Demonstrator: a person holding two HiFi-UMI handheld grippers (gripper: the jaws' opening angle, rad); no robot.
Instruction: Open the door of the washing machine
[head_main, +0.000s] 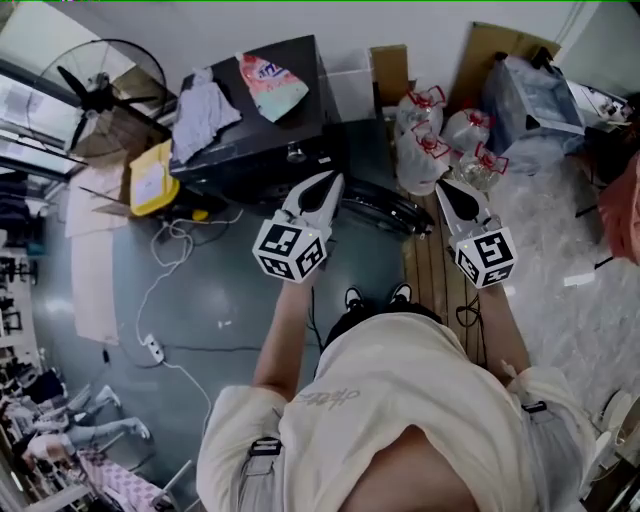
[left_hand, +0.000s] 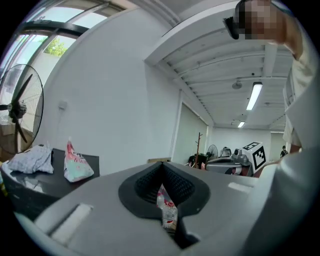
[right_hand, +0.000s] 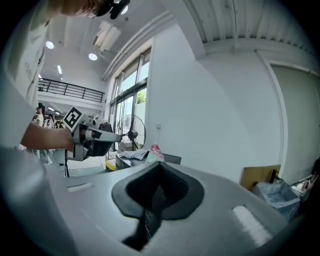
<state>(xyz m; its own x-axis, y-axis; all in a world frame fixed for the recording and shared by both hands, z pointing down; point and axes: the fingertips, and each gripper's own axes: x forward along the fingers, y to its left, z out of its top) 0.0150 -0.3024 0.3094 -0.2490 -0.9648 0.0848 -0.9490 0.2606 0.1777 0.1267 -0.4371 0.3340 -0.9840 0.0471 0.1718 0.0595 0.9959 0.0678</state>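
Against the wall, washing machine (head_main: 255, 140); its round door (head_main: 385, 208) seems swung open, not certain. Left gripper (head_main: 322, 190) and right gripper (head_main: 450, 197) hover level above, jaws together, empty, probably to stay clear of the door's swing.

Floor (head_main: 230, 300): grey, bearing a white power strip (head_main: 153, 349), a yellow container (head_main: 152, 180), a standing fan (head_main: 100, 95) and clear water jugs (head_main: 420, 150).
Washing machine top (head_main: 300, 125): dark, with a crumpled cloth (head_main: 203, 115) and a pink-and-teal bag (head_main: 271, 85).

White wall (left_hand: 115, 100), grey floor (head_main: 220, 290), standing fan (head_main: 100, 95)
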